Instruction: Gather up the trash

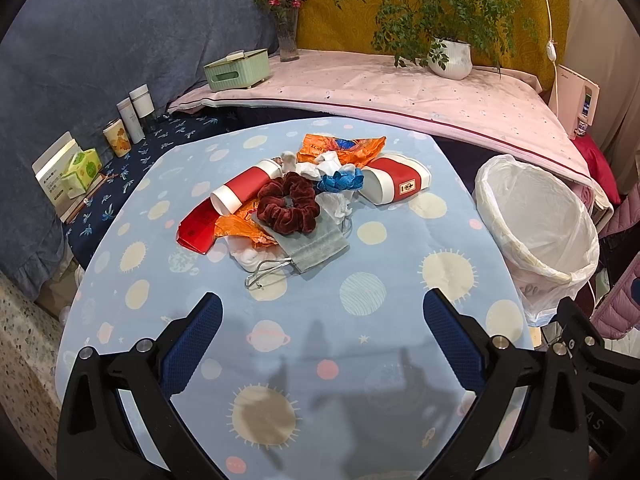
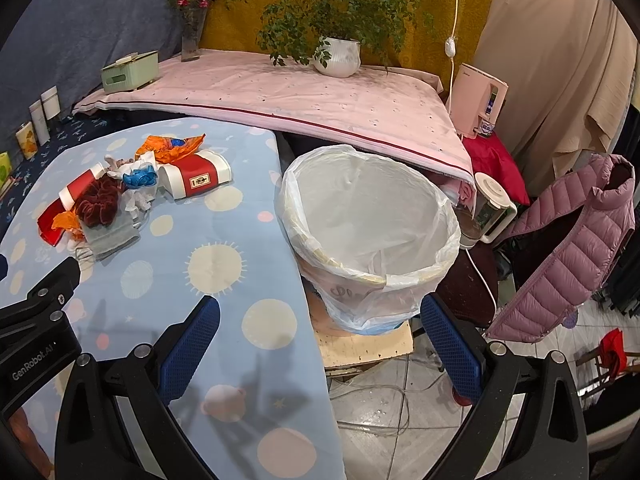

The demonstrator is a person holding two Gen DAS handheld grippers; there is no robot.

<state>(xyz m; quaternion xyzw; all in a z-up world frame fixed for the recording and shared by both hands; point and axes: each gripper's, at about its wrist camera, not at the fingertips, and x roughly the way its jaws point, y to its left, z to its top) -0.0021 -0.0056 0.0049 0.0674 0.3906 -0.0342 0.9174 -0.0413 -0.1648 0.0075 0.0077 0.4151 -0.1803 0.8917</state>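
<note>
Both grippers spread, empty: left gripper faces the trash pile for a first pick. Right gripper hovers by the lined bin, beside the table for short drops.

I see a velvety plush scrunchie, crinkled glossy orange wrapper, matt printed cloth over the table, thin translucent plastic bin liner, and my hand-held gripper's textured blue pads.
</note>
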